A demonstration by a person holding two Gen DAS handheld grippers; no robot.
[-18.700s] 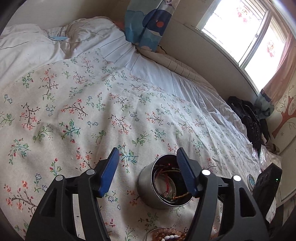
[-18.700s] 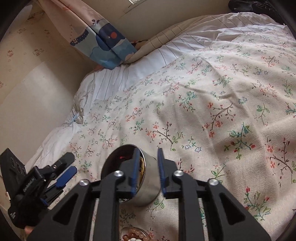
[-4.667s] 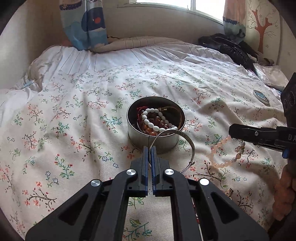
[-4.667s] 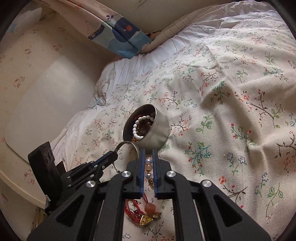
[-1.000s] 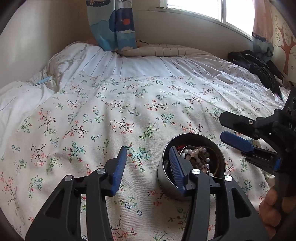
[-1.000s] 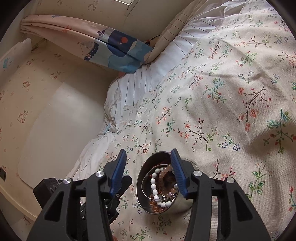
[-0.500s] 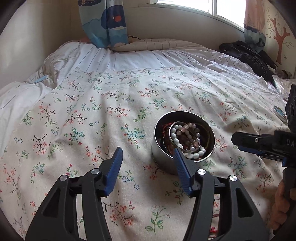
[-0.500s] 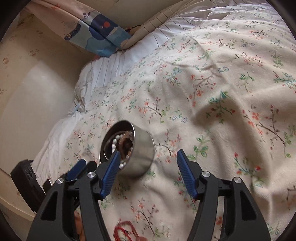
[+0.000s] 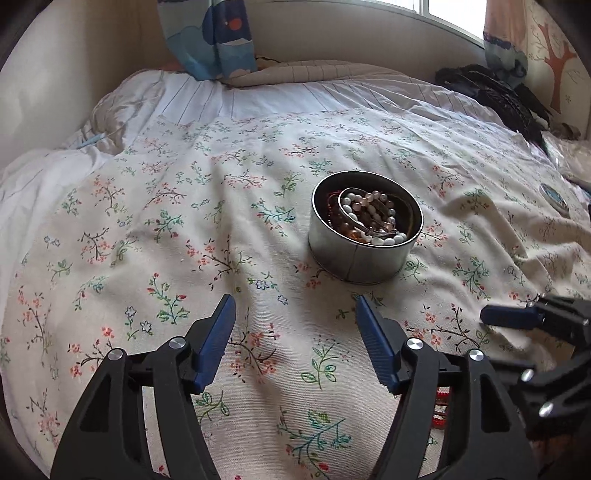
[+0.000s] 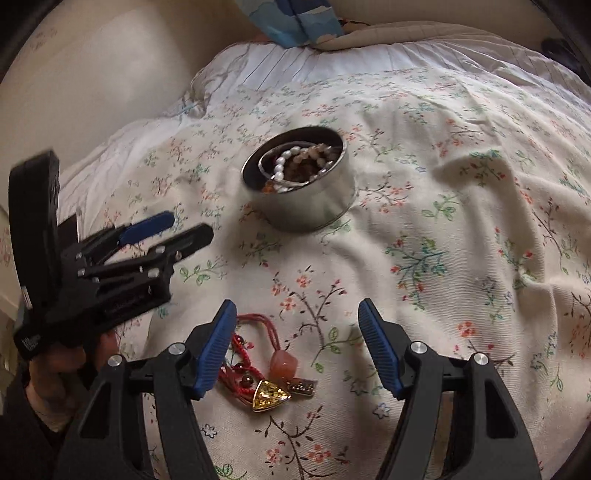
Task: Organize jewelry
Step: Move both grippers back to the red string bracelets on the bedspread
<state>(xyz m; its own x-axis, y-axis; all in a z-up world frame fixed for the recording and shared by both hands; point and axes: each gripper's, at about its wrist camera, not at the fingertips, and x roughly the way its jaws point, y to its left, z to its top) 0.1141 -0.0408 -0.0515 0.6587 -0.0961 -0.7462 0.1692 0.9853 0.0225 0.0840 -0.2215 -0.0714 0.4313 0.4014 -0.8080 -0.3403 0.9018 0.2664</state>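
Right wrist view: the right hand-held gripper [image 10: 297,341] is opening with nothing gripped, a red cord necklace [image 10: 258,365] on the bed [image 10: 461,221] just by its left finger. Ahead stands the round tin [image 10: 306,199] of beaded bracelets [image 10: 295,162]. The left hand-held gripper [image 9: 295,336], also opening, holds nothing.

Left wrist view: looks steeply down over floral bedspread [image 9: 229,206] toward window wall at 12 o'clock; tin [image 9: 365,236] near, 1 o'clock. Right wrist view: same heading, steeper, tin [image 10: 306,184] at 12 o'clock. Shared: tin, bedspread [image 10: 443,221], curtain [image 9: 210,37] [image 10: 295,18].
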